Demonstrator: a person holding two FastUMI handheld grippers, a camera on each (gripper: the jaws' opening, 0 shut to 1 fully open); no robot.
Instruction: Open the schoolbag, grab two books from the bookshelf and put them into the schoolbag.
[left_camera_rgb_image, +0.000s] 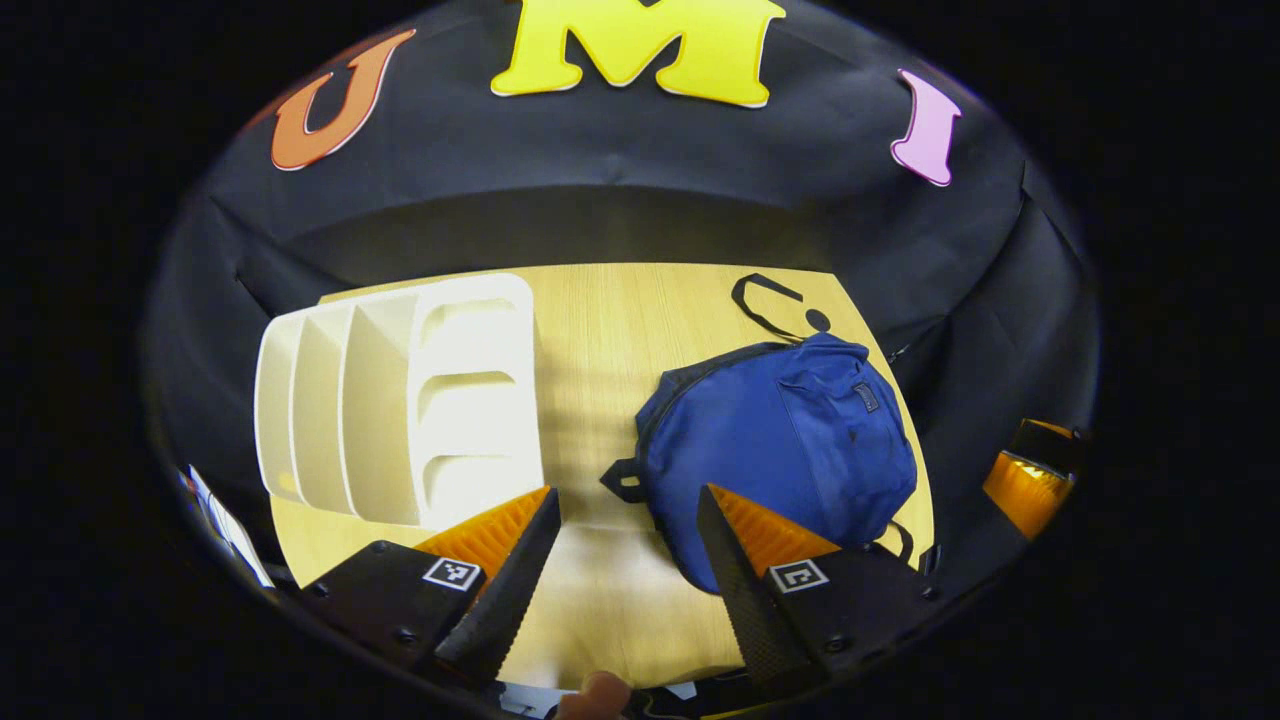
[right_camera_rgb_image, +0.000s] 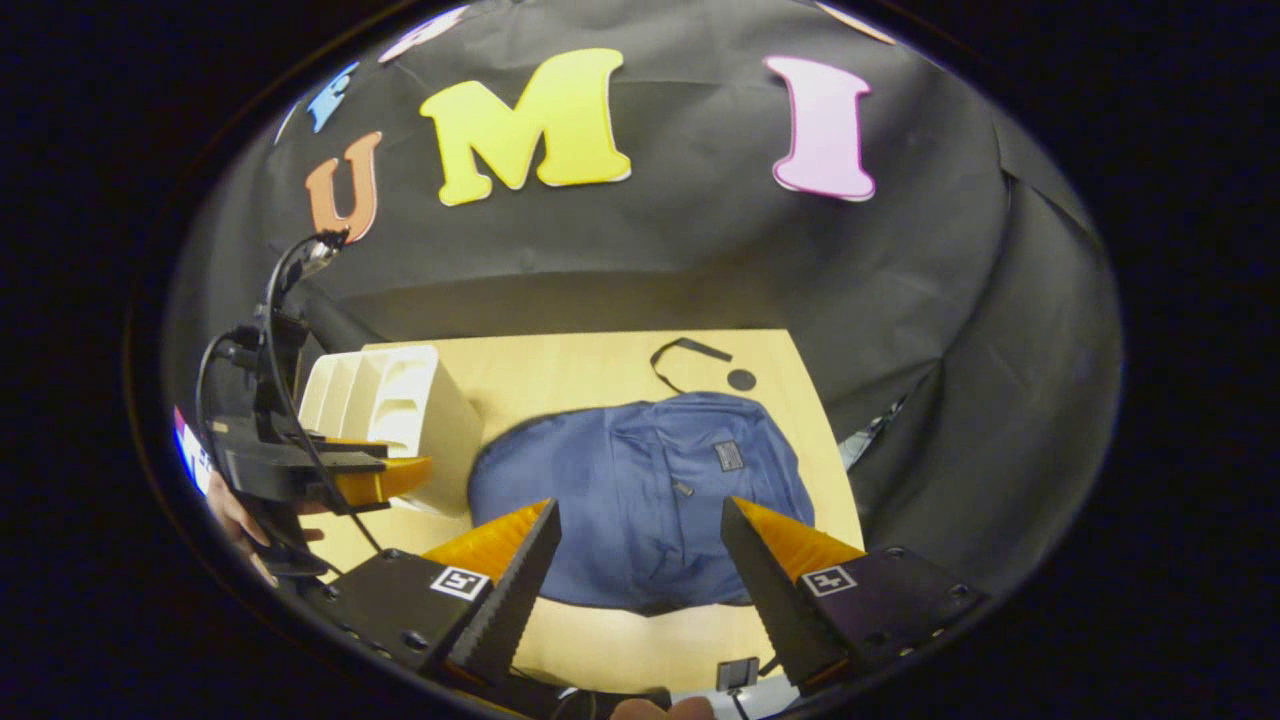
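- Hovering wide apart and empty, the left tongs (left_camera_rgb_image: 625, 530) and right tongs (right_camera_rgb_image: 637, 540) face the closed schoolbag (right_camera_rgb_image: 640, 490) lying on the surface (left_camera_rgb_image: 600, 330), beside the white bookshelf (left_camera_rgb_image: 400, 400).
- Opening step apparently pending; next move calls for finding the zipper pull.

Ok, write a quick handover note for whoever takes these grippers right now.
Left gripper: open, holding nothing, above the table's near edge.
Right gripper: open, holding nothing, over the schoolbag.
The schoolbag lies flat on the table and looks closed. The bookshelf stands to its left; its slots look empty, with no books in sight.
Done: nothing yet.
Left: open the bag, find two books, put them in.
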